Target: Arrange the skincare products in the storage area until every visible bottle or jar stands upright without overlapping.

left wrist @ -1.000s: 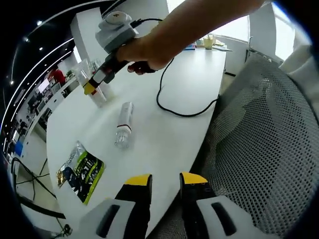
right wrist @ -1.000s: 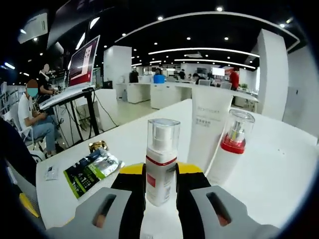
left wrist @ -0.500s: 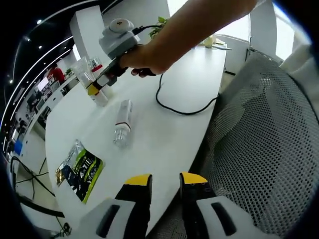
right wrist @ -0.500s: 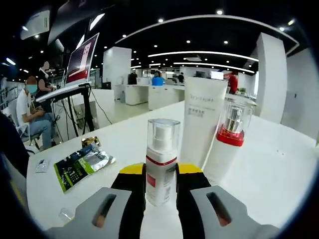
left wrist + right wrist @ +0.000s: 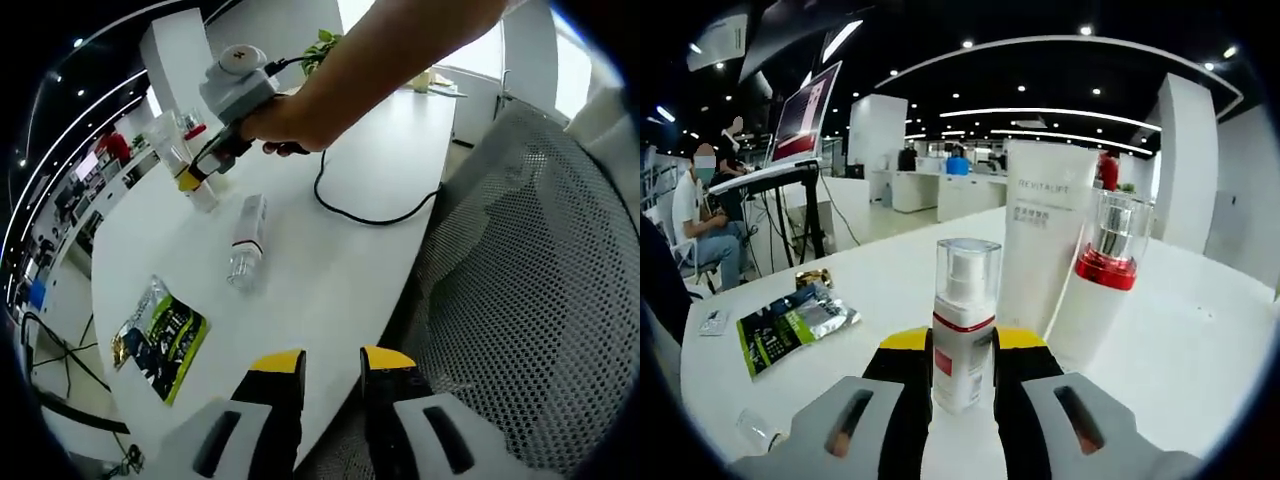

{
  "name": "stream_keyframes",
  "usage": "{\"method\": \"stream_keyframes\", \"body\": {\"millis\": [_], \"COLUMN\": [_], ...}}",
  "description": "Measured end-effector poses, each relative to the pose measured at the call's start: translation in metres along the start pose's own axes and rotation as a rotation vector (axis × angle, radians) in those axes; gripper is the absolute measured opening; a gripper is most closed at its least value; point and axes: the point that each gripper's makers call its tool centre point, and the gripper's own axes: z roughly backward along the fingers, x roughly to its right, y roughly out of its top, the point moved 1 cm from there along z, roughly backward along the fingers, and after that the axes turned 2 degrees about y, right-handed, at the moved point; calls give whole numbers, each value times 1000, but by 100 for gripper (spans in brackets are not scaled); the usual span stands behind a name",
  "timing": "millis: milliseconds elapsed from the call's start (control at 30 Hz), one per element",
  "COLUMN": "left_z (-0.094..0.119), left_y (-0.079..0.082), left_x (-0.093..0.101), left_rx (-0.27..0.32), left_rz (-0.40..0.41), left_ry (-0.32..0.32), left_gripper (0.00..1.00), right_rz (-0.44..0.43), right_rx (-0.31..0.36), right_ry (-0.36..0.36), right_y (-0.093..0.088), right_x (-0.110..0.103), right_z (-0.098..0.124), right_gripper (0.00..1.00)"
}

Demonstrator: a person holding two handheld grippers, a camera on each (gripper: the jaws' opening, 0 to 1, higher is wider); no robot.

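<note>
On the white counter (image 5: 1200,330), the right gripper (image 5: 962,350) is clamped on an upright pump bottle (image 5: 962,325) beside a white tube (image 5: 1045,235) and red-collared bottle (image 5: 1095,285). Nearer the edge, the left gripper (image 5: 332,362) hangs with jaws apart; another bottle (image 5: 246,240) lies flat.

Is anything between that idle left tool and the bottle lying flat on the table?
Nothing visible does. Bare white table lies between the left tool and the lying bottle. The green packet sits off to one side.
</note>
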Motion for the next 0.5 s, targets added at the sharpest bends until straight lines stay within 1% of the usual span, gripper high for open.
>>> {"method": "stream_keyframes", "body": {"millis": [67,333,400,500], "left_z": [0,-1,-1,-1], "left_y": [-1,-1,-1,-1], "left_x": [0,1,1,1], "left_rx": [-4,-8,-11,-12], "left_rz": [-1,-15,-12,-11], "left_ry": [-1,-3,-3,-3], "left_gripper": [22,22,22,22], "right_rz": [-7,-8,-9,0], "right_rx": [-2,9,27,38], "right_ry": [8,-2,-2,0], "right_y": [-1,-4,-2,0], "right_x": [-1,2,1,1], "right_z": [0,-4,-5,-5], "right_gripper": [20,20,20,20]}}
